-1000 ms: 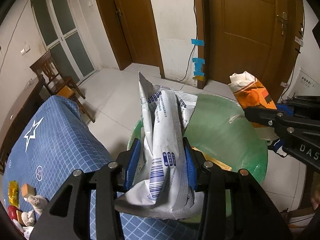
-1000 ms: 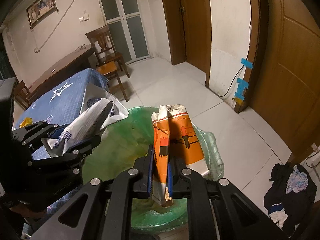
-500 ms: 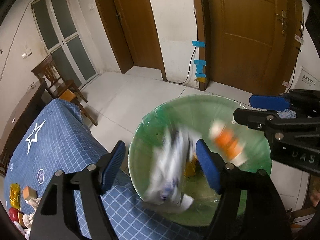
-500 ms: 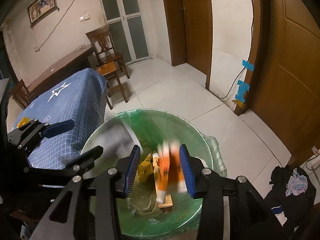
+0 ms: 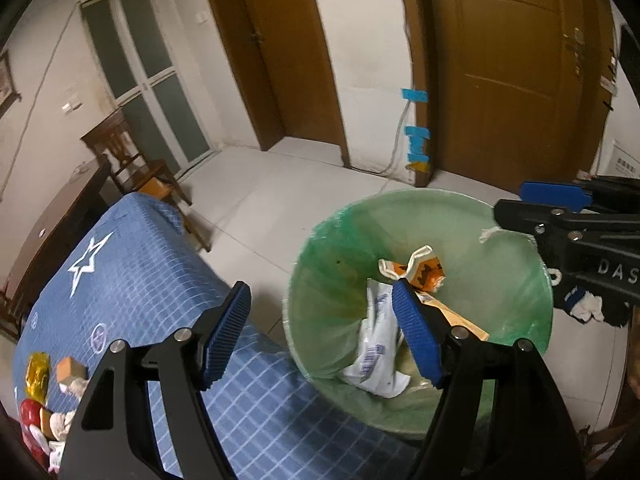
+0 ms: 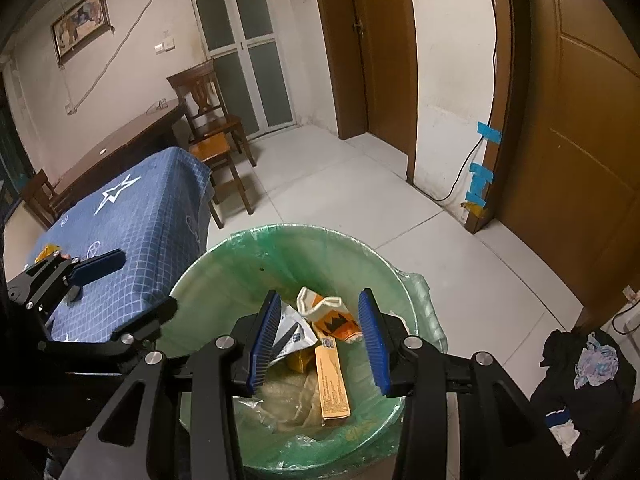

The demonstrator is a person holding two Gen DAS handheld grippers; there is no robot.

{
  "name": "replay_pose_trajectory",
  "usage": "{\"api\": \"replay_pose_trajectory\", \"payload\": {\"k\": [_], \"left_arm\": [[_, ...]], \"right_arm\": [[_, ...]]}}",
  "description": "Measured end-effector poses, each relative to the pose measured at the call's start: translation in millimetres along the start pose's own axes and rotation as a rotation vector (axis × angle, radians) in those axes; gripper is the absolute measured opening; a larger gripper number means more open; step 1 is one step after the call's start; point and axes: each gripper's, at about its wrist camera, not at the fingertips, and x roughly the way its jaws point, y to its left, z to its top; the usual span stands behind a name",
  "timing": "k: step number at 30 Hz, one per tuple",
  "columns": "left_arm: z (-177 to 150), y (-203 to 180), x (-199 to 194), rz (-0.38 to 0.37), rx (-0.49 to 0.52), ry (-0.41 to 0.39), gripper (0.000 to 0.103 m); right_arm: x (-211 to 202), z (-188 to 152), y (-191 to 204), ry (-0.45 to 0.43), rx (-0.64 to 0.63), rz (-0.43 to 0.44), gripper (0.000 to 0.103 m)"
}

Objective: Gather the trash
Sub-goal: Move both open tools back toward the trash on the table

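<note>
Bin (image 6: pixel 404 280) mouth wide open from above; wrappers (image 6: pixel 332 320) lie low inside, well under the rim. Both tools hang over it: left tool (image 5: pixel 320 332) at the counter-side rim, right tool (image 6: pixel 320 340) over the middle, nothing between either's jaws. Blue-clothed counter (image 5: pixel 120 280) just beside the bin blocks that side. Bare floor (image 6: pixel 340 184) free beyond, chair (image 6: pixel 212 136) and clothes heap (image 6: pixel 580 384) well apart.

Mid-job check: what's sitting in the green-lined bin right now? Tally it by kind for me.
White-and-blue wrapper: 1
Orange wrapper: 1
Long tan box: 1
Yellow packet: 1
Crumpled clear plastic: 1
Total in the bin: 5
</note>
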Motion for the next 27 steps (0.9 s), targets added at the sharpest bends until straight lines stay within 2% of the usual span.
{"api": "replay_pose_trajectory", "payload": {"k": [6, 14, 23, 27], "left_arm": [[-16.5, 26.2, -17.4, 0.073, -0.040, -0.031, 0.072], [-47.8, 71.4, -47.4, 0.166, -0.126, -0.035, 0.072], [-92.8, 136.5, -91.3, 0.226, -0.264, -0.031, 0.073], [-115.0, 159.6, -117.0, 0.279, -0.304, -0.045, 0.074]], "right_arm": [[-7.3, -3.9, 16.0, -0.042, -0.011, 0.027, 0.042], [-6.3, -13.4, 62.7, -0.078, -0.060, 0.085, 0.042], [13.3, -28.7, 146.8, -0.037, -0.165, 0.201, 0.042], [18.7, -36.5, 192.4, -0.018, -0.226, 0.258, 0.042]]}}
